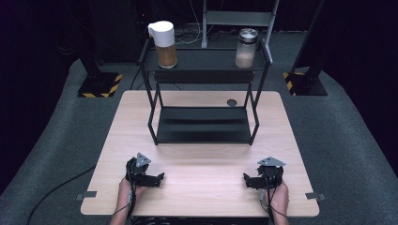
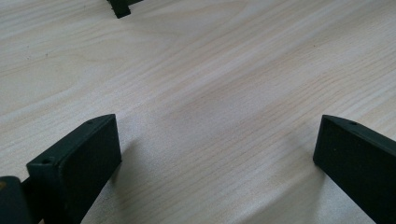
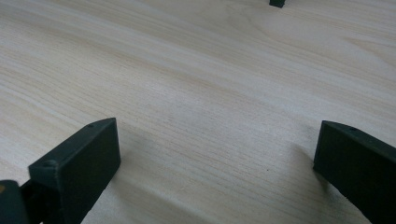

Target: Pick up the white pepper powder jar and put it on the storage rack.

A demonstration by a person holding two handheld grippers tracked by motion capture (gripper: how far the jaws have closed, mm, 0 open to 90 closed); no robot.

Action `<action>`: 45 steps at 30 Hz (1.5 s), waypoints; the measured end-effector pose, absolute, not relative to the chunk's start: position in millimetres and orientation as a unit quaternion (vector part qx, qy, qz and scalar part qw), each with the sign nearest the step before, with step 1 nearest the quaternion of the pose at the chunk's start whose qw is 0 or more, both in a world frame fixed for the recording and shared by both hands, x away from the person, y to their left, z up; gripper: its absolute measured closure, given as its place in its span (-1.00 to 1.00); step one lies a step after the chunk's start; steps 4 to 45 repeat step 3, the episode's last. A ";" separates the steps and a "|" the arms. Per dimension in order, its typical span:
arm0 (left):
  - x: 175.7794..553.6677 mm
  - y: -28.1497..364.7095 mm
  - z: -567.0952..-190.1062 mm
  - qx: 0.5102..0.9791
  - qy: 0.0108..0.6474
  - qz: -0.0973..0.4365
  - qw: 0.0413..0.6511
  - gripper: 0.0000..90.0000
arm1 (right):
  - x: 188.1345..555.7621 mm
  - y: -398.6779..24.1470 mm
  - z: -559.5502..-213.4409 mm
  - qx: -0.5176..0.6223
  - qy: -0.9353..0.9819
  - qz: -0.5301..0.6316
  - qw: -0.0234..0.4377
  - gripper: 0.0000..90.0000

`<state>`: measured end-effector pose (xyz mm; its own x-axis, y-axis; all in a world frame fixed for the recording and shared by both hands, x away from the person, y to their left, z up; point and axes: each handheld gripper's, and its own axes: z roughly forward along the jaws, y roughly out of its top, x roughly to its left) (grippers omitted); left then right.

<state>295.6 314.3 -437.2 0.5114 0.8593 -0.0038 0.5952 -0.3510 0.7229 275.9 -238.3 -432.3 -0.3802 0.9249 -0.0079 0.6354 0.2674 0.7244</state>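
two grippers sit low on the table (image 1: 202,161), both w/ jaws spread wide and nothing between them: left gripper (image 1: 160,177) and right gripper (image 1: 245,178), tips turned toward each other. nearest thing to them is the black rack (image 1: 202,123), so everything's placed off that. both grippers are on the near side of the rack, well apart from it, left one toward its left front leg, right one toward its right front leg. in the left gripper view a rack foot (image 2: 120,8) shows at the top edge, bare wood under the jaws; same in the right gripper view w/ another foot (image 3: 277,3).

rack's lower shelf is bare. on its top shelf: white-lidded jar (image 1: 163,43) w/ brown contents at the left end, metal-capped jar (image 1: 246,48) w/ pale contents at the right end, both upright.

risks, as i judge it: jars are tall and up high, so a reach that clips the top shelf rim or grabs near the lid could tip one off the back. trailing cables could snag the table edge.
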 end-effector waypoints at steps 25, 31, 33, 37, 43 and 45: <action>295.6 314.2 -437.2 0.799 0.455 0.193 0.343 -0.99 | 276.0 -238.0 -432.2 0.511 0.764 0.325 0.223 -1.00; 295.6 314.2 -437.2 0.799 0.455 0.193 0.343 -0.99 | 276.0 -238.0 -432.2 0.511 0.764 0.325 0.223 -1.00; 295.6 314.2 -437.2 0.799 0.455 0.193 0.343 -0.99 | 276.0 -238.0 -432.2 0.511 0.764 0.325 0.223 -1.00; 295.6 314.2 -437.2 0.799 0.455 0.193 0.343 -0.99 | 276.0 -238.0 -432.2 0.511 0.764 0.325 0.223 -1.00; 295.6 314.2 -437.2 0.799 0.455 0.193 0.343 -0.99 | 276.0 -238.0 -432.2 0.511 0.764 0.325 0.223 -1.00; 295.6 314.2 -437.2 0.799 0.455 0.193 0.343 -0.99 | 276.0 -238.0 -432.2 0.511 0.764 0.325 0.223 -1.00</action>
